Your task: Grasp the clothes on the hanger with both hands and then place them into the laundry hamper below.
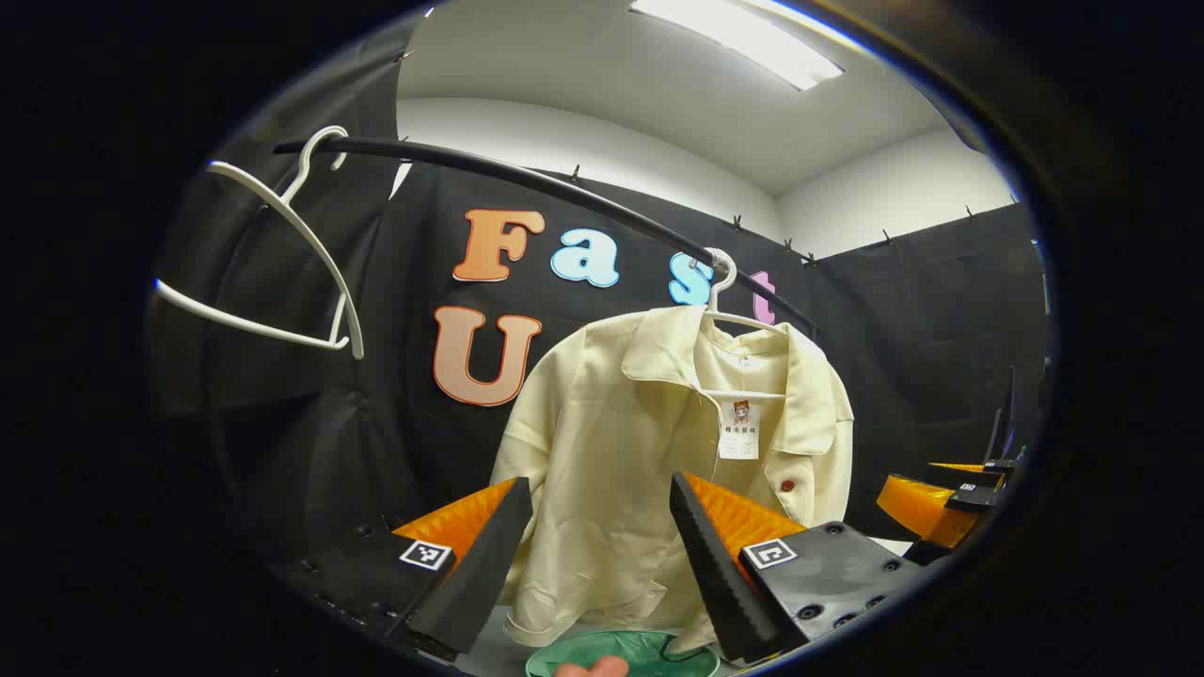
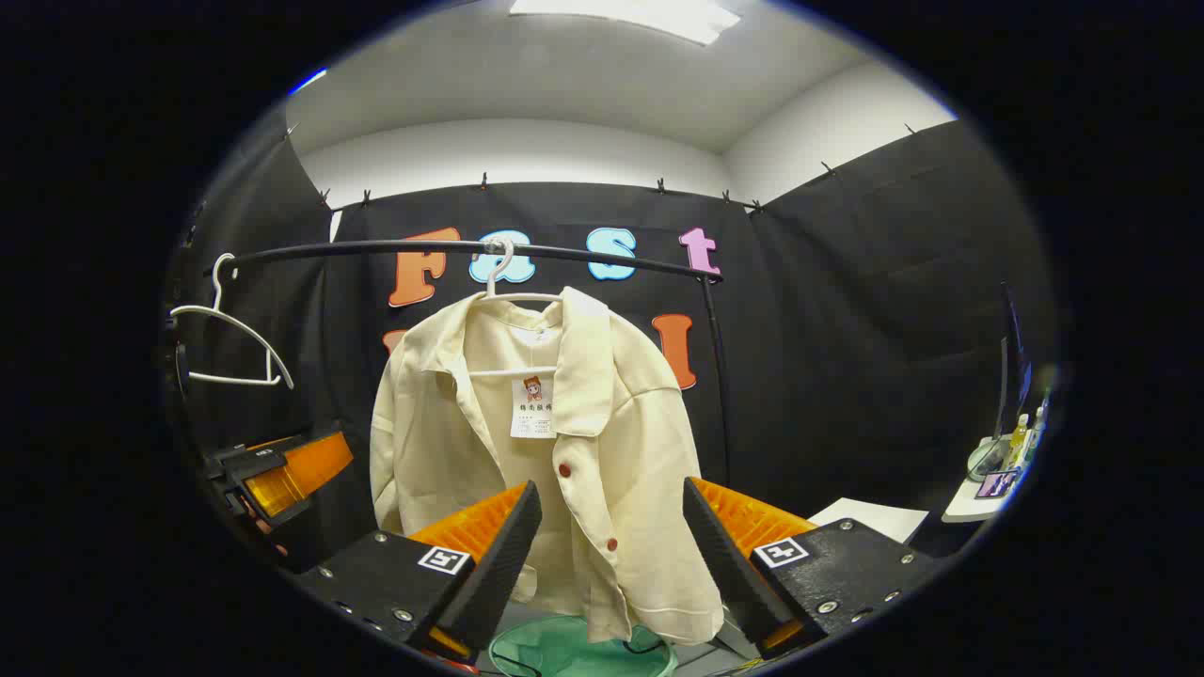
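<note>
A cream shirt point(image 1: 621, 451) point(image 2: 527, 451) with red buttons hangs open on a white hanger point(image 1: 724, 282) point(image 2: 503, 273) from a black rail point(image 2: 376, 249). Below it sits the green laundry hamper point(image 1: 621, 653) point(image 2: 574, 649). My left gripper point(image 1: 593, 564) stands open in front of the shirt's left half, apart from the cloth. My right gripper point(image 2: 607, 564) is open too, short of the shirt's buttoned edge. The right gripper point(image 1: 950, 494) shows at the right edge of the left gripper view, and the left gripper point(image 2: 282, 475) at the left of the right gripper view.
An empty white hanger point(image 1: 282, 254) point(image 2: 230, 338) hangs farther left on the rail. The rail's upright post point(image 2: 720, 376) stands right of the shirt. A small white table point(image 2: 997, 480) with bottles is at the far right. A fingertip point(image 1: 593, 668) shows at the bottom.
</note>
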